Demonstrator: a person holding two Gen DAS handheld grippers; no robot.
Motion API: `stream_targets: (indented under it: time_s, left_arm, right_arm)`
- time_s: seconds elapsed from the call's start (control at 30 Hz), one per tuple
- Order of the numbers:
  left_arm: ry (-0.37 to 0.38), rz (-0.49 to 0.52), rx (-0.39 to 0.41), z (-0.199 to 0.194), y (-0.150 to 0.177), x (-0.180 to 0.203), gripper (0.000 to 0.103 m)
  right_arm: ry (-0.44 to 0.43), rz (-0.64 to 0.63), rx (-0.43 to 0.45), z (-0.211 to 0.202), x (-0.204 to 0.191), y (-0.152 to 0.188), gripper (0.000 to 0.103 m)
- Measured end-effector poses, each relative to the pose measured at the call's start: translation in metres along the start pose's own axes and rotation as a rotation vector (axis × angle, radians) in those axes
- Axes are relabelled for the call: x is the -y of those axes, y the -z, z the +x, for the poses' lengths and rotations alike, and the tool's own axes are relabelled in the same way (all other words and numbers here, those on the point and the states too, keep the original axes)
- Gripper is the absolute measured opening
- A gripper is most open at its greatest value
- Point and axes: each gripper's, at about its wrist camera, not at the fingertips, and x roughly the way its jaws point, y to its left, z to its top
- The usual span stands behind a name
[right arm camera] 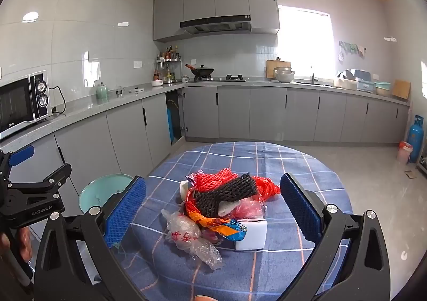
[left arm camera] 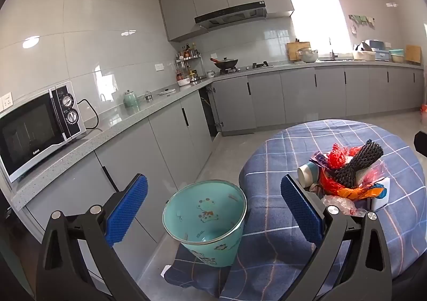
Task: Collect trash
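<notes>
Sprawling across the checked table (right arm camera: 267, 157), a tangled trash heap (right arm camera: 218, 202): red netting, black mesh.

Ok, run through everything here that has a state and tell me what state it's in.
Left gripper: open, empty.
Right gripper: open, empty.
Teal bin: upright beside the table, looks empty.
Trash pile: heaped on the checked tablecloth, untouched.
Corner cabinet door: open.
Microwave: door shut.

A heap of trash (right arm camera: 224, 202), red netting, black foam mesh, crumpled plastic bags, lies mid-table; the teal bin (left arm camera: 205, 218) stands beside the table's edge, tilted.
</notes>
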Motion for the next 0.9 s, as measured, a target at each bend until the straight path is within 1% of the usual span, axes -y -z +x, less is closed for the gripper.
stream_targets:
  time_s: [0.2, 0.9]
  left_arm:
    - [-0.010, 0.008, 0.006, -0.0065, 0.0003, 0.0015, 0.098]
    - [-0.024, 0.025, 0.029, -0.0076, -0.0036, 0.0015, 0.098]
  right_arm:
    - [0.002, 0.005, -0.002, 0.0006, -0.0001, 0.0002, 0.099]
    - [-0.004, 0.005, -0.001, 0.0011, -0.0012, 0.0019, 0.099]
